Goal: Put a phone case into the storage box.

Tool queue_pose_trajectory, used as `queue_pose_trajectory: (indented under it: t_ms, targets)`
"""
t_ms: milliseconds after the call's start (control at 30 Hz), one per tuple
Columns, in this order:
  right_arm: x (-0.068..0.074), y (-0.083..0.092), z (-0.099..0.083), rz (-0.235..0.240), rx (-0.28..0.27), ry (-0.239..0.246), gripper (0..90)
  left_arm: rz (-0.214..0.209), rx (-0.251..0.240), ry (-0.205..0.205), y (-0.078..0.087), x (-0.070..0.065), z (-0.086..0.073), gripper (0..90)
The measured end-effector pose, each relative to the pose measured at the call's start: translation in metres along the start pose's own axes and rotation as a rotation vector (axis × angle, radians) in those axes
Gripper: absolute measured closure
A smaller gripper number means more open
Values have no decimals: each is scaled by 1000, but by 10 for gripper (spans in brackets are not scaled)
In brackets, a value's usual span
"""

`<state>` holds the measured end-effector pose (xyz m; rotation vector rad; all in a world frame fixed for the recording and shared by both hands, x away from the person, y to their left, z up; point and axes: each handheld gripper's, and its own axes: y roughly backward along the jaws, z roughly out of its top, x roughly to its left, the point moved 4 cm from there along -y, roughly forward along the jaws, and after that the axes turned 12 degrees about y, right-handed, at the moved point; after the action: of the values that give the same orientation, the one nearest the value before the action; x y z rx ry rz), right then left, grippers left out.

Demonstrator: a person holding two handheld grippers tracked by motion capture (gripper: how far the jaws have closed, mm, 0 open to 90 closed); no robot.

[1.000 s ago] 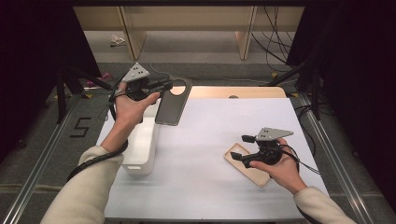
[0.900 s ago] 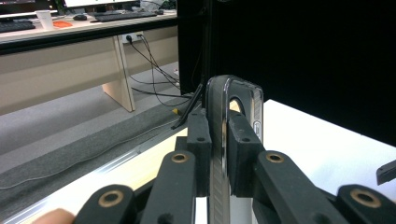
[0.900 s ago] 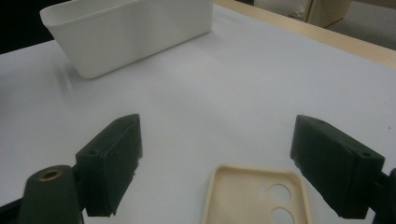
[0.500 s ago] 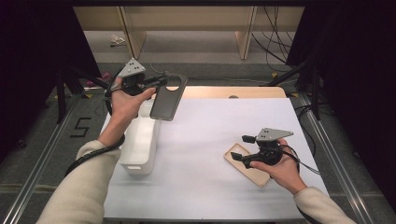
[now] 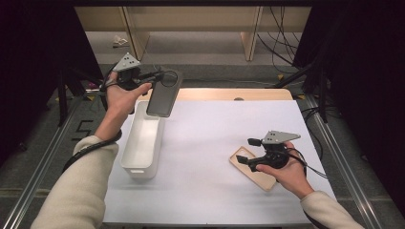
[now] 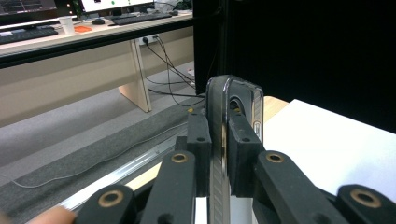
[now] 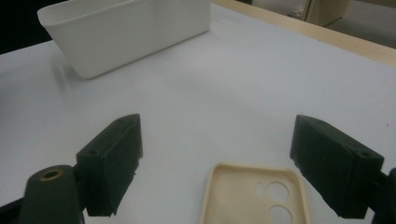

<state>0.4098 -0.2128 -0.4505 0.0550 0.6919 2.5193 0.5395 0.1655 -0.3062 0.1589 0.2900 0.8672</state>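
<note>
Dark phone case lifted at the far left, beige case on the tabletop.

The left gripper (image 5: 160, 75) is clamped on the dark case (image 5: 164, 94), held in the air above the far end of the white bin (image 5: 142, 141) by the tabletop's left edge. The right gripper (image 5: 244, 150), jaws spread wide and holding nothing, straddles the beige case (image 7: 254, 195) near the right edge.

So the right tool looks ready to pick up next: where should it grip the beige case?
The beige case lies flat, hollow side up, on the table. The right tool is open, one pad each side. Likely best: come down from above and pinch across its long side walls, near the camera-hole end.
</note>
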Motion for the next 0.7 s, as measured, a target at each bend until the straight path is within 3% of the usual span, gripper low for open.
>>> queue_pose_trajectory:
  t_ms: [700]
  targets:
    - [-1,0,-2,1,0,-8,178,68,7,26,-6,33,-3,808]
